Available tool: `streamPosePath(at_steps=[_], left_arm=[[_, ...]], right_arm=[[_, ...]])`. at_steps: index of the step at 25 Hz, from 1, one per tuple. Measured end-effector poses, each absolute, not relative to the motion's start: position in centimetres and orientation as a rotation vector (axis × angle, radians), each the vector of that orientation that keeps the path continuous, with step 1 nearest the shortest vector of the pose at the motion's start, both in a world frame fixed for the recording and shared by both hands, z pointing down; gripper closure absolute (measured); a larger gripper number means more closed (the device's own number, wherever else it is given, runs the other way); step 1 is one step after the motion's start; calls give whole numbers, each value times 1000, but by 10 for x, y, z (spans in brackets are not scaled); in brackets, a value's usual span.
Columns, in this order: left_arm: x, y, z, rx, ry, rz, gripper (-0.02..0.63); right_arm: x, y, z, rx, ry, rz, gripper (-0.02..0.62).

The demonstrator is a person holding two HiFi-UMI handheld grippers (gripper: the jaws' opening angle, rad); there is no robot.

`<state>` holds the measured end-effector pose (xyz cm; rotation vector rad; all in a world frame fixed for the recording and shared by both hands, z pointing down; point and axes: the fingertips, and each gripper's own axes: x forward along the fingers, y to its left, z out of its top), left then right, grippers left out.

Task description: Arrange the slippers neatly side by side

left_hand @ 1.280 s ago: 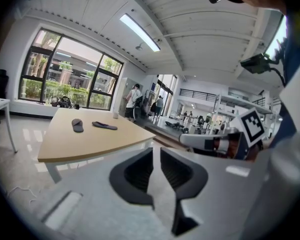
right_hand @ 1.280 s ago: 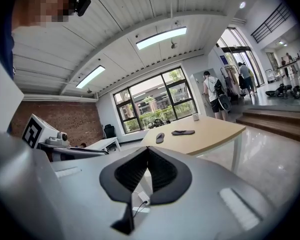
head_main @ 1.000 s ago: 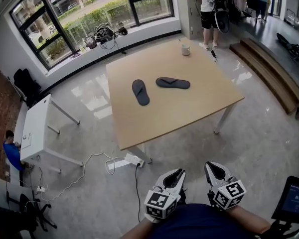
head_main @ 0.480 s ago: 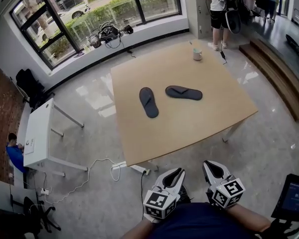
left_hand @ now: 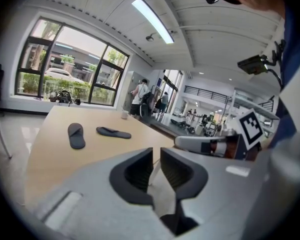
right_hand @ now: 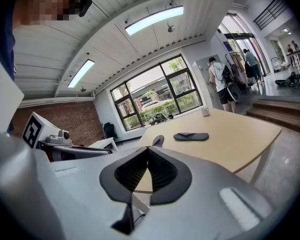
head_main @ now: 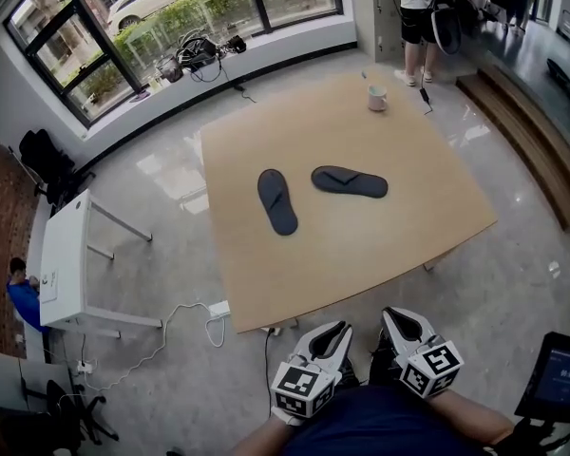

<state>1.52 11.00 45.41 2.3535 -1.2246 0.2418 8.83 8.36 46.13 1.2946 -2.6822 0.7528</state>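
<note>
On the table [head_main: 380, 245], near its middle, lay the two slippers, well apart from my tongs. Both were dark grey flip-flops with a flat sole and a Y-shaped strap, and both lay sole down with the strap up. The left slipper [head_main: 277, 200] pointed roughly away from me, a little slanted. The right slipper [head_main: 350, 181] lay crosswise, so the two made a corner with each other. They did not touch, and a strip of bare wood was between them. A white cup [head_main: 377, 98] stood near the far edge of the table.

Each of my tongs carried a cube with square markers, printed as patterns of black and white blocks. A screen [head_main: 556, 378] at my right showed blue with some lines of writing, too small to read.

I held my left tongs [head_main: 337, 333] low before my body, short of the table's near edge. Its jaws stood narrow, with only a thin slit between them and nothing inside. My right tongs [head_main: 401, 319], just beside it, had the jaws closed together, tip on tip, holding nothing.
</note>
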Motion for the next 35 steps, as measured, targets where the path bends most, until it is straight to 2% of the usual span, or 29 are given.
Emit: streamPosePath(at_steps=[8, 16, 30, 35], left_arm=[[13, 22, 460, 2295, -1362, 233, 557], [40, -62, 454, 2243, -1421, 204, 557], [45, -128, 458, 2164, -1526, 228, 557], [13, -143, 462, 2166, -1601, 331, 548]], right_arm=[[90, -16, 464, 1163, -2738, 732, 584], [100, -112, 457, 990, -2792, 713, 584], [100, -194, 463, 821, -2805, 707, 584], [90, -215, 462, 723, -2884, 528, 584]])
